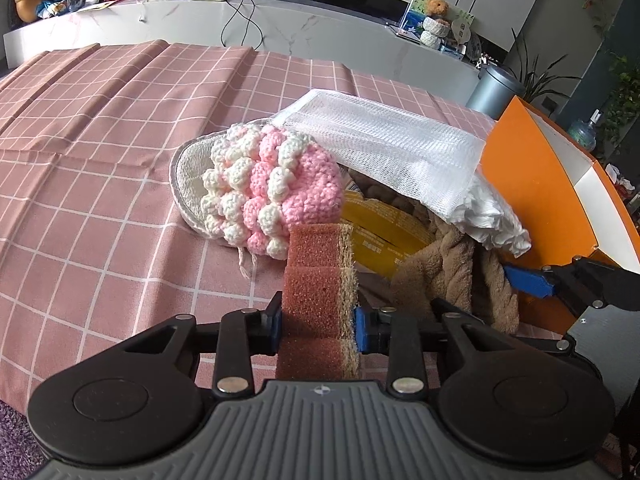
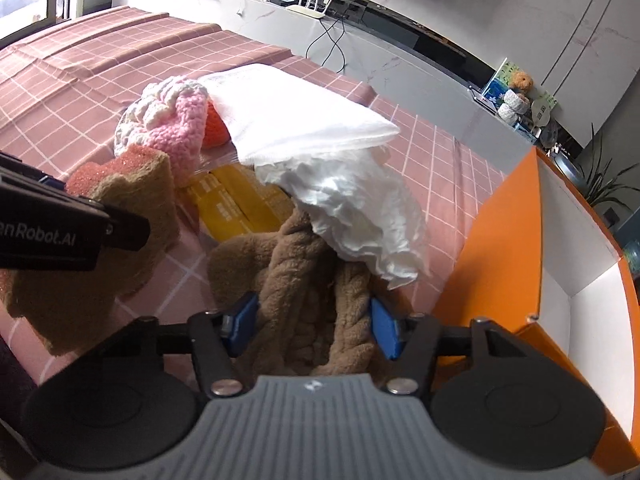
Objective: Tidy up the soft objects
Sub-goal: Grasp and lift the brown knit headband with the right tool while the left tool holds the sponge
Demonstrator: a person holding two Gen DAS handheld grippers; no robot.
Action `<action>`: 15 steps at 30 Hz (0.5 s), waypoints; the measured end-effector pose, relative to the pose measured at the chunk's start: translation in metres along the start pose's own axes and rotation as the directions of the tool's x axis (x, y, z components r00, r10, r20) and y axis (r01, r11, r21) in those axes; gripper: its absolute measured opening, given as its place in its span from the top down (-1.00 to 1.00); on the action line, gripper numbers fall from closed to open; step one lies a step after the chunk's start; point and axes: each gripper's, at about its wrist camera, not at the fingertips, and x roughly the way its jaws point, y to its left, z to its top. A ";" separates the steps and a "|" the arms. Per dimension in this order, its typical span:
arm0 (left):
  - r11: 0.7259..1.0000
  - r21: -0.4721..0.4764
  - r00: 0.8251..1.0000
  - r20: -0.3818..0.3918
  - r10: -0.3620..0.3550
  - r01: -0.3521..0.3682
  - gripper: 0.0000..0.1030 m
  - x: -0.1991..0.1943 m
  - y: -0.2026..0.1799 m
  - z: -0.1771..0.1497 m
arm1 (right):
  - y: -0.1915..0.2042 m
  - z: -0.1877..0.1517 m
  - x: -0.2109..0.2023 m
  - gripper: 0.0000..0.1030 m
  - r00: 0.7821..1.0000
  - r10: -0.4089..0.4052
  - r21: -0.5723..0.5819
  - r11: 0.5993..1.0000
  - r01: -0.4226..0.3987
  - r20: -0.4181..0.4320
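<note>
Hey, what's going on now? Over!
Left gripper shut on sponge. Right gripper around brown fleece, pads at its sides. White cloth lies on the fleece. Orange box at right.

**Count of things on the checked cloth**

One sponge (image 1: 318,280), reddish on one face and tan on the other. One pink-and-white crochet piece (image 1: 266,184). One pale woven pad (image 1: 188,184) under it. One orange knit piece (image 2: 216,126), seen only from the right wrist view. One white mesh bag (image 1: 384,148). One crumpled white cloth (image 2: 360,216). One brown fleece (image 2: 304,264); whether it is a single piece or two cannot be told. One yellow packet (image 1: 380,236) in clear wrap. One orange box (image 2: 500,240) with a white inside. Two hand-held grippers: the left (image 1: 318,326) and the right (image 2: 314,326). Ten kinds, eleven things in all.
</note>
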 end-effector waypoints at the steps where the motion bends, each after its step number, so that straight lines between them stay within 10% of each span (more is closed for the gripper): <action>1: 1.000 -0.001 1.000 0.007 -0.001 0.001 0.30 -0.001 0.000 0.000 | 0.000 -0.001 -0.004 0.21 1.000 0.005 -0.002 1.000 -0.005 0.015; 6: 1.000 0.005 0.999 0.047 -0.010 0.010 0.30 -0.012 -0.002 0.001 | -0.015 0.003 -0.025 0.96 0.997 0.042 0.086 0.995 -0.048 0.070; 15: 0.999 0.018 0.993 0.113 -0.039 0.037 0.30 -0.040 -0.009 0.006 | -0.040 0.022 -0.087 0.97 0.963 0.055 0.162 0.982 -0.100 0.262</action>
